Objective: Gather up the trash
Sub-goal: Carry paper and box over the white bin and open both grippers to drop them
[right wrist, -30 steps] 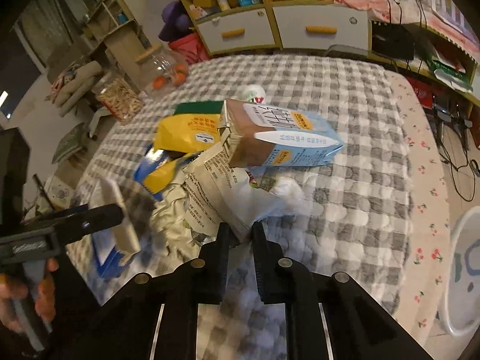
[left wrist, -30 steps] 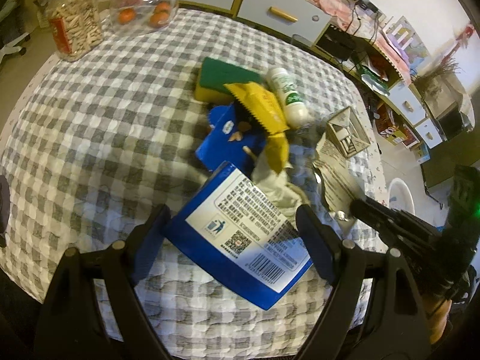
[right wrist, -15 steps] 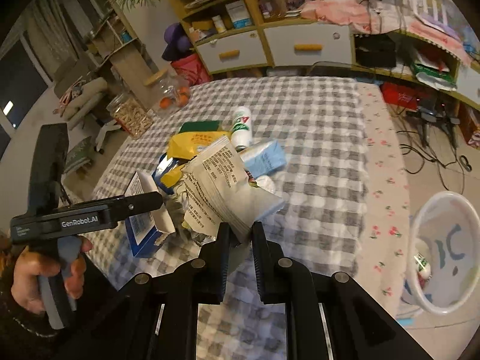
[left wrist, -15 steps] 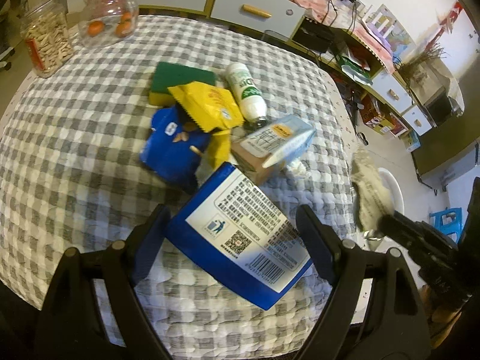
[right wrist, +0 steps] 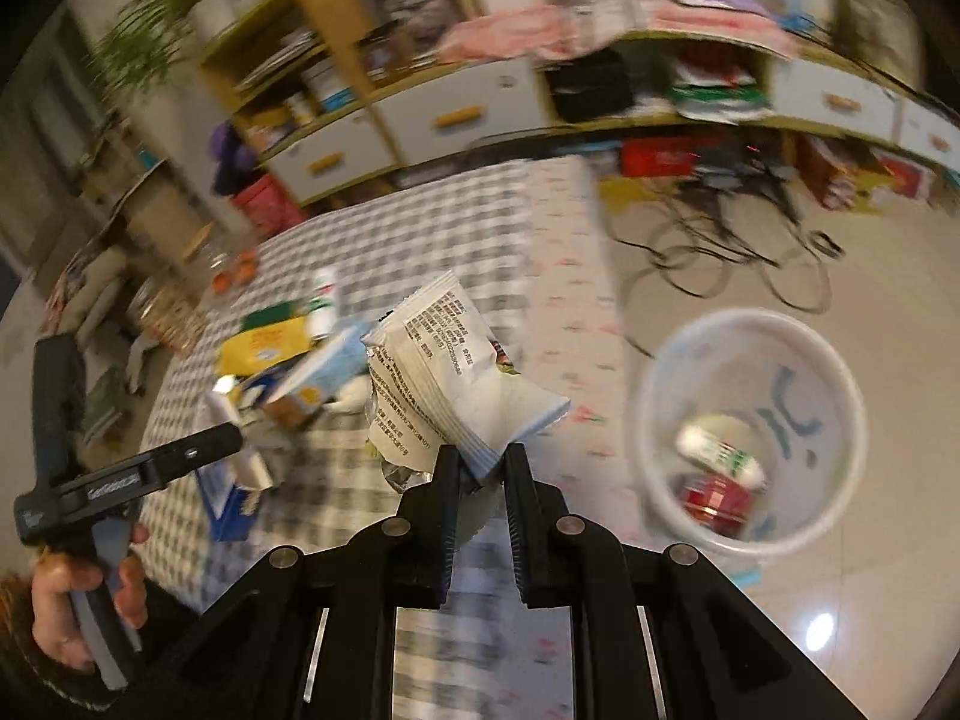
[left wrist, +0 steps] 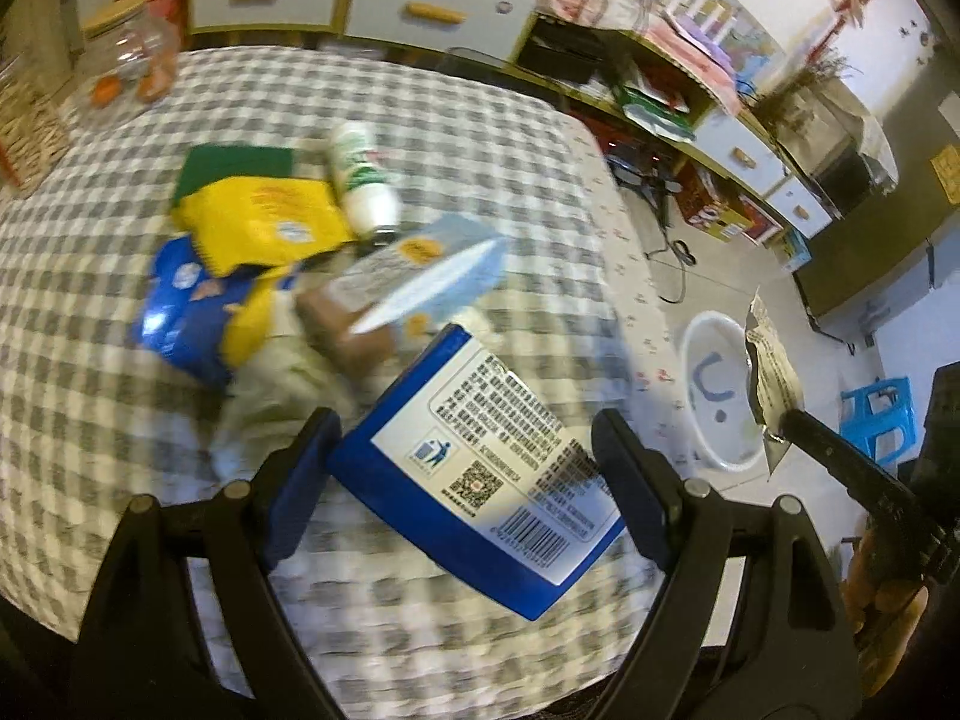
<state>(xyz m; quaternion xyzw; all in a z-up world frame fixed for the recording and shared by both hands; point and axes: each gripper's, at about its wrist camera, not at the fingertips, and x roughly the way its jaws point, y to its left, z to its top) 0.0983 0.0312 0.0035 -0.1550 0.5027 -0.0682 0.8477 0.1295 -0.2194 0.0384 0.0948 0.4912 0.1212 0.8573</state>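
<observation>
My left gripper (left wrist: 462,426) has its jaws wide and shut on a blue and white box (left wrist: 492,468), held over the checked table (left wrist: 90,420). My right gripper (right wrist: 480,462) is shut on a crumpled white snack wrapper (right wrist: 456,378), just past the table's edge and left of a white bin (right wrist: 651,396) on the floor. In the left wrist view the same wrapper (left wrist: 768,372) hangs above the bin (left wrist: 696,360). On the table lie a yellow bag (left wrist: 264,222), a blue bag (left wrist: 180,312), a light blue carton (left wrist: 408,282) and a white bottle (left wrist: 360,180).
A white bottle (right wrist: 720,453) and a red can (right wrist: 714,495) lie in the bin. A green sponge (left wrist: 234,162) and glass jars (left wrist: 132,60) stand at the table's far side. Cables (right wrist: 720,252) trail over the floor by the low cabinets (left wrist: 420,0). A blue stool (left wrist: 882,414) stands beyond the bin.
Both grippers have swung right, away from the pile, each carrying its item. The right one has lifted the wrapper off the table to beside the bin, which has come into view.
</observation>
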